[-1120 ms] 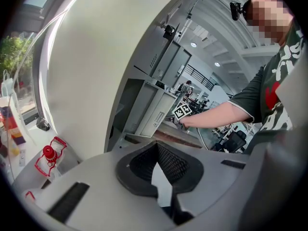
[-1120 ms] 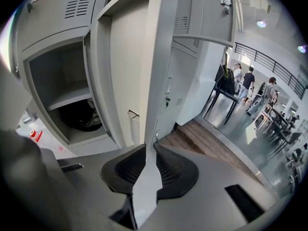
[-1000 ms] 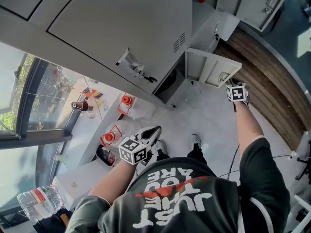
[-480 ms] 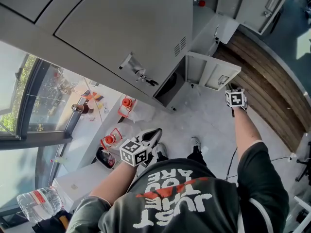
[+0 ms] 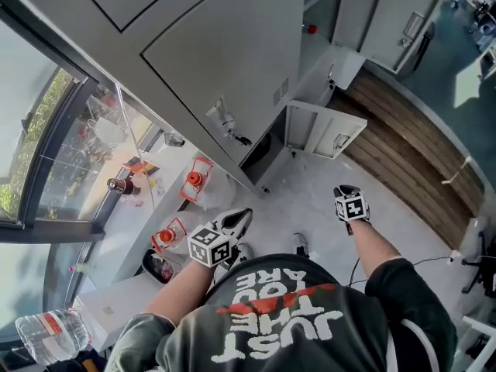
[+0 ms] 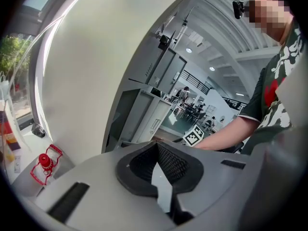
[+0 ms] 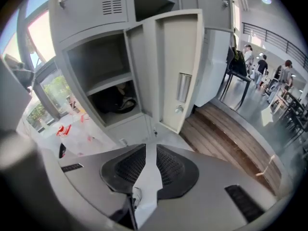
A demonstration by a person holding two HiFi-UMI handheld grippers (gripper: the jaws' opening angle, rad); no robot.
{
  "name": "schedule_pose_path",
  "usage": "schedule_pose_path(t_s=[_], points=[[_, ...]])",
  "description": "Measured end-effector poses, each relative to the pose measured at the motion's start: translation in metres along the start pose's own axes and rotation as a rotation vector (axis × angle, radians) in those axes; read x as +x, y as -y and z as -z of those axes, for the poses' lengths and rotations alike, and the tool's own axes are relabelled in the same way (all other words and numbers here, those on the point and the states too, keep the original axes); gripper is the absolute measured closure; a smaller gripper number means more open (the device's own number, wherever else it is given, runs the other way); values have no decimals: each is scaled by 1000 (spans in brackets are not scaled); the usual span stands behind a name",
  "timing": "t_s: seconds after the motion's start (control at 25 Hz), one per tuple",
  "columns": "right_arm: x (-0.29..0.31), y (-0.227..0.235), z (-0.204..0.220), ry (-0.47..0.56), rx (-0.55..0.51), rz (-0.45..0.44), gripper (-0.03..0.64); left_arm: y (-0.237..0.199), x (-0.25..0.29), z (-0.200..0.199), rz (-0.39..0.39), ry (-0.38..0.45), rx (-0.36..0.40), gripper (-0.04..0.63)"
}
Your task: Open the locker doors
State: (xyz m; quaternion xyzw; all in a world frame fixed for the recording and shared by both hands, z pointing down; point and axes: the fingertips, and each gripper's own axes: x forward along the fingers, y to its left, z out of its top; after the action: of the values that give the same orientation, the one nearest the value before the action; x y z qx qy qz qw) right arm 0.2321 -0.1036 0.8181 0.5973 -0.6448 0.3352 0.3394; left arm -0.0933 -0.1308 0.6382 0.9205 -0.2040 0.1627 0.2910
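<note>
Closest to me, my left tongs [image 5: 235, 223] sit low by my chest with their tips pressed together and nothing between them [image 6: 155, 146]. They lie well to the left of the open locker door [image 5: 322, 130] and touch no locker. My right tongs [image 5: 346, 193] hang out in front of that same door, well apart from it. Their jaws stand slightly apart, a narrow slit with only floor showing through [image 7: 150, 148].

In the right gripper view the open locker door [image 7: 178, 66] stands straight beyond the tips, swung outward on the bottom row, its handle plate [image 7: 182, 86] turned toward me. Left of the door its compartment [image 7: 98, 64] gapes, with a dark bundle [image 7: 115, 102] on the lower level.

Further left of the open door, a tall locker door [image 5: 225, 53] is closed, its latch handle [image 5: 226, 122] sticking out. To the right of the open door a strip of wooden floor [image 5: 403, 169] runs along the lockers. Beyond the door, more lockers stand with doors ajar [image 5: 395, 18].
</note>
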Motion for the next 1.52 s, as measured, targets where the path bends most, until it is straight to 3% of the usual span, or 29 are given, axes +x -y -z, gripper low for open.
schedule_pose_path(t_s=[0.2,0.44,0.6,1.12,1.52], points=[[-41,-81,-27,111,4,-193,532,3,-4,-14,19,37,13,594],[-103,-164,-110,314,-29,-428,548,2,-13,-37,28,80,54,594],[-150,-193,-156,416,-62,-516,566,3,-27,-57,27,135,85,594],[-214,-180,-197,548,-33,-507,581,11,-70,-103,-5,250,202,594],[-298,-168,-269,726,-99,-445,581,56,-122,-210,9,437,331,594]])
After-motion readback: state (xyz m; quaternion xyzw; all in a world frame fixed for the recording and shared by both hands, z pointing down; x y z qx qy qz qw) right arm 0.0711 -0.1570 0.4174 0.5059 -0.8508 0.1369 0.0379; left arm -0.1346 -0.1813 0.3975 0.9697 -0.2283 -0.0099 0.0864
